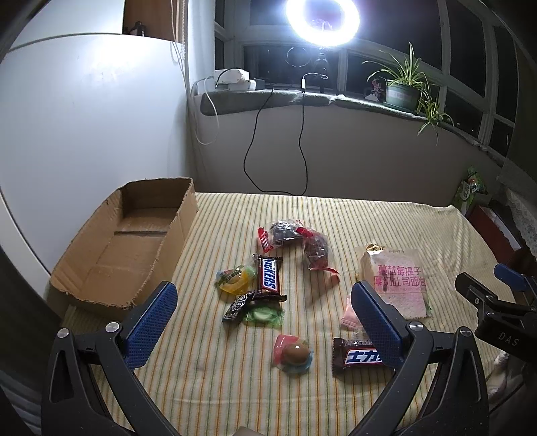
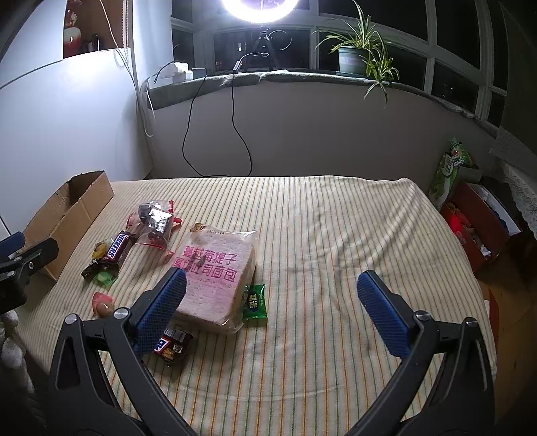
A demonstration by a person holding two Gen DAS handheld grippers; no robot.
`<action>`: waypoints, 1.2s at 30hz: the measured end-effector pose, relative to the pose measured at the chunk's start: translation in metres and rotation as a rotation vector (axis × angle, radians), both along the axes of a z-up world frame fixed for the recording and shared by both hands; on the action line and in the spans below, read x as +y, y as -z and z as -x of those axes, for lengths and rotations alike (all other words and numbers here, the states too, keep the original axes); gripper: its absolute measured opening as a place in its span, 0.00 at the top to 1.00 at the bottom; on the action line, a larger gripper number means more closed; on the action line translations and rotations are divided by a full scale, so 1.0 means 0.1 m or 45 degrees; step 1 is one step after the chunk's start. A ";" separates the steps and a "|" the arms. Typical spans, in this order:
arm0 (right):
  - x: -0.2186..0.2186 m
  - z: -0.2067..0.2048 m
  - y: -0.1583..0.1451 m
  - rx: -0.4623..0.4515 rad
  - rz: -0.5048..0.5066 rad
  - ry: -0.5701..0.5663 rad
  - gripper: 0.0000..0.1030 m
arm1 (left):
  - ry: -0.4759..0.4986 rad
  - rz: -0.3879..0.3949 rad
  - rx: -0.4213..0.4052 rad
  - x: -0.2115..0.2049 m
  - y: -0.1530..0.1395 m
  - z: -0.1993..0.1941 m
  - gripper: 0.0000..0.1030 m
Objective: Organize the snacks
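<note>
Several snacks lie on a striped cloth: a Snickers bar [image 1: 269, 277], a second Snickers [image 1: 360, 356], a bagged toast loaf [image 1: 396, 280] with pink print, red-wrapped dark sweets [image 1: 295, 234], a yellow jelly cup [image 1: 233, 280], a green packet [image 1: 263, 315] and a burger-shaped candy [image 1: 293, 352]. An empty cardboard box [image 1: 131, 241] stands at the left. My left gripper [image 1: 265, 302] hangs open above the snack pile with nothing between its fingers. My right gripper [image 2: 272, 290] is open too, its left finger [image 2: 161, 308] over the toast loaf [image 2: 216, 276] edge and the second Snickers [image 2: 173, 345].
A green candy packet [image 2: 254, 301] lies beside the loaf. The table's right half [image 2: 352, 234] is bare cloth. A wall and windowsill with a ring light [image 1: 322, 20], cables and a potted plant [image 1: 402, 90] stand behind. Boxes and a green bag [image 2: 449, 171] sit off the right edge.
</note>
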State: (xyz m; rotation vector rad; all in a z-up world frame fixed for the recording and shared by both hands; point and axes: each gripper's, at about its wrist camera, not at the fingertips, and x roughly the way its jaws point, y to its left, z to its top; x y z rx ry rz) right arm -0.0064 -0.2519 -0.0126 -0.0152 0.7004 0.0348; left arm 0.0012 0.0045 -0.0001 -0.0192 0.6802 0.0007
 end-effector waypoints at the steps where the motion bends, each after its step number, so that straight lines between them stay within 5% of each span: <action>1: 0.00 0.00 0.00 0.000 -0.001 0.000 0.00 | 0.000 0.000 -0.002 0.00 0.00 0.00 0.00; 36: -0.01 -0.08 0.06 0.025 -0.059 -0.042 0.00 | 0.051 0.034 0.021 -0.07 0.03 -0.07 0.00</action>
